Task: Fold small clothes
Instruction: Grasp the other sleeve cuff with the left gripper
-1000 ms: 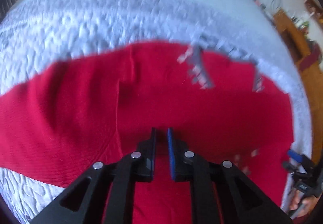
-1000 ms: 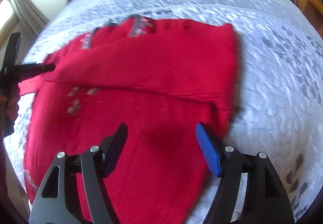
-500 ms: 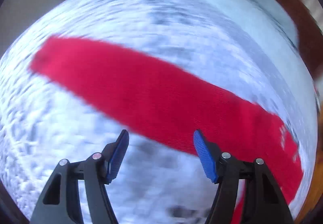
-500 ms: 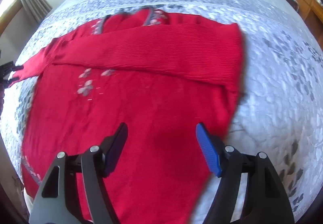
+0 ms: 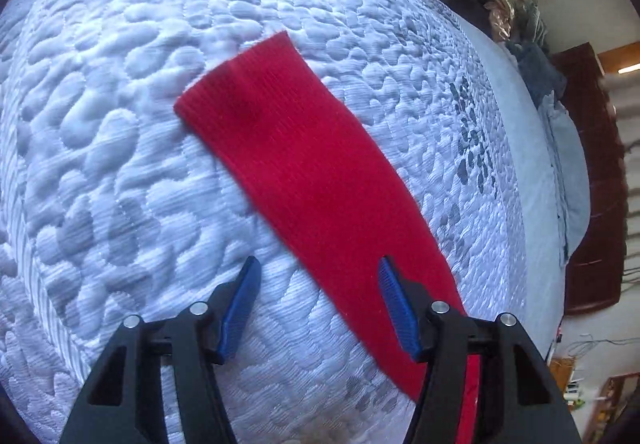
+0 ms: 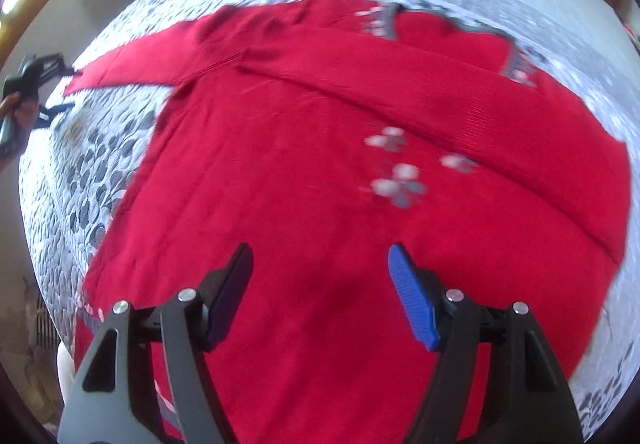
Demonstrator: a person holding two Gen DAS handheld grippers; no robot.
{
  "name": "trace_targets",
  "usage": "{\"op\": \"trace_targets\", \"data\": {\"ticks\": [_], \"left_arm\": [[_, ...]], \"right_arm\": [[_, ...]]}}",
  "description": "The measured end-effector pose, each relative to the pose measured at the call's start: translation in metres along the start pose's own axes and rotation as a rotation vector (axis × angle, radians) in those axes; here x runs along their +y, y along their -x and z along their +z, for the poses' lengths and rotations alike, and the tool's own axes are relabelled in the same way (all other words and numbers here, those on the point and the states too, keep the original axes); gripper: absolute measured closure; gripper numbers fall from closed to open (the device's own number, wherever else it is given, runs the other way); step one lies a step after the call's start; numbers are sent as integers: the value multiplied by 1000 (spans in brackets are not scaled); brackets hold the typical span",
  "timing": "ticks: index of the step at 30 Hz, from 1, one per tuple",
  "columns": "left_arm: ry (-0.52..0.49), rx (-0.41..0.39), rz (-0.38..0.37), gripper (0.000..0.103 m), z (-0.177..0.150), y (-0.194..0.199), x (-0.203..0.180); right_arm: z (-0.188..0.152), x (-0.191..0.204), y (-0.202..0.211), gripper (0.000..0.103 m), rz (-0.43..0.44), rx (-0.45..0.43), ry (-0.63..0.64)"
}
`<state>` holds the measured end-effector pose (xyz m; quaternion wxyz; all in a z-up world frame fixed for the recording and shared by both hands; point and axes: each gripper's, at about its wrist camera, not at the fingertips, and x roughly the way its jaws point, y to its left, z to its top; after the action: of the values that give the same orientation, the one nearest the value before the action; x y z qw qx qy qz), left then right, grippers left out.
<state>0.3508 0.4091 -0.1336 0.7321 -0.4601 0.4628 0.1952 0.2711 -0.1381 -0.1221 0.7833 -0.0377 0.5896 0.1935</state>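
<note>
My left gripper point(image 5: 318, 304) hangs apart, empty, the sweater's sleeve point(image 5: 304, 171) running toward 11 o'clock on the quilted bedspread point(image 5: 120, 163). My right gripper point(image 6: 320, 292) gapes over the red sweater point(image 6: 300, 224).

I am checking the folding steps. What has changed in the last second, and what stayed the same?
The left tongs opened, let go of the red sweater body and moved out over its extended sleeve, which lies flat on the quilt. The right tongs stayed open above the sweater; the other sleeve remains folded across.
</note>
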Motion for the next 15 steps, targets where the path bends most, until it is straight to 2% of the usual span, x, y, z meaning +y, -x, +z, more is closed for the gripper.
{"op": "trace_targets", "data": {"ticks": [2,5,6,7,9,11,13,15], "left_arm": [[13,-2,-36,43,12,-8,-1],[35,-25,-45,69,25,-13,2],[46,-28,-52,87,28,-15,3],[64,-27,-76,91,30,-17,8],[88,-40,-98,94,31,-20,11],[59,-101,-92,94,23,-12,3],[-45,-174,-75,94,8,-1,-21],[-161,-205,-81,94,-11,7,-51]], "right_arm": [[3,11,-7,33,16,11,14],[0,18,-12,33,10,21,33],[-1,17,-12,33,8,22,35],[-2,15,-13,32,6,24,34],[-4,9,-11,32,15,21,20],[-7,2,-8,32,15,13,8],[-10,-5,-4,32,0,6,0],[-15,-15,1,32,-11,1,-15]]}}
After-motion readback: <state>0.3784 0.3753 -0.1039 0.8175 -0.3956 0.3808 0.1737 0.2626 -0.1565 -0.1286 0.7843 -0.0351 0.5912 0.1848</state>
